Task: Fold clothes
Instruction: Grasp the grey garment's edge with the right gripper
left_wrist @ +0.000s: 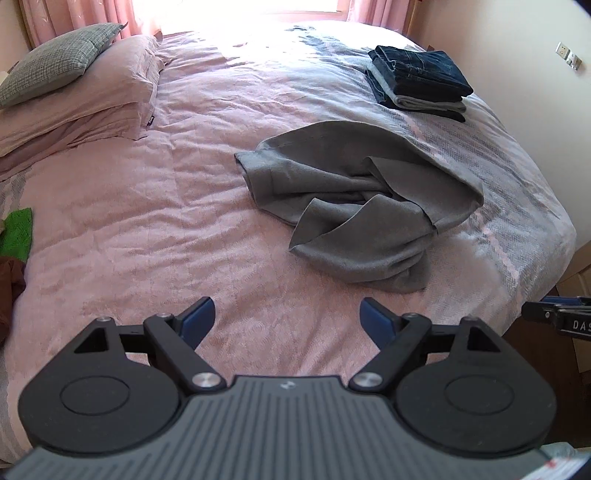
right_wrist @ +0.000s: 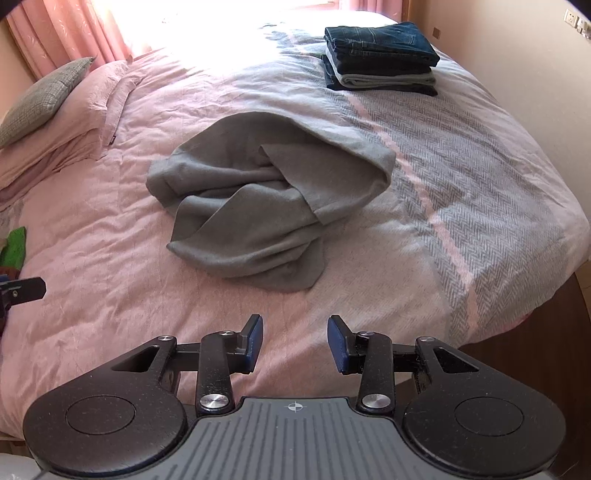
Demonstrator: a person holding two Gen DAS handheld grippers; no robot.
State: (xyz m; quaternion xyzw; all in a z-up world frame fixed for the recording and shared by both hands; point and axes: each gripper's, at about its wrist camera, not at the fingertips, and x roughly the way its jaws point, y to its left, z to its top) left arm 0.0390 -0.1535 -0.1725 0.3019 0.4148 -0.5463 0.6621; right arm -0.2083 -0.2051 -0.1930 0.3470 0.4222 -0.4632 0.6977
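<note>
A crumpled grey garment (left_wrist: 354,199) (right_wrist: 266,199) lies in a heap on the pink bed cover (left_wrist: 166,221) (right_wrist: 92,240). My left gripper (left_wrist: 288,317) hovers above the cover on the near side of the heap, jaws wide apart with nothing between them. My right gripper (right_wrist: 295,341) hangs near the bed's front edge, also short of the garment, its blue pads (right_wrist: 255,341) partly apart and empty. A stack of folded dark jeans and a grey piece (left_wrist: 421,79) (right_wrist: 380,55) rests at the far right of the bed.
Pink pillows (left_wrist: 74,99) and a grey checked cushion (left_wrist: 55,62) lie at the far left. Green and brown clothes (left_wrist: 16,236) sit at the left edge. The bed's right edge (right_wrist: 535,295) drops to a dark wooden floor. Pink curtains (right_wrist: 66,29) hang behind.
</note>
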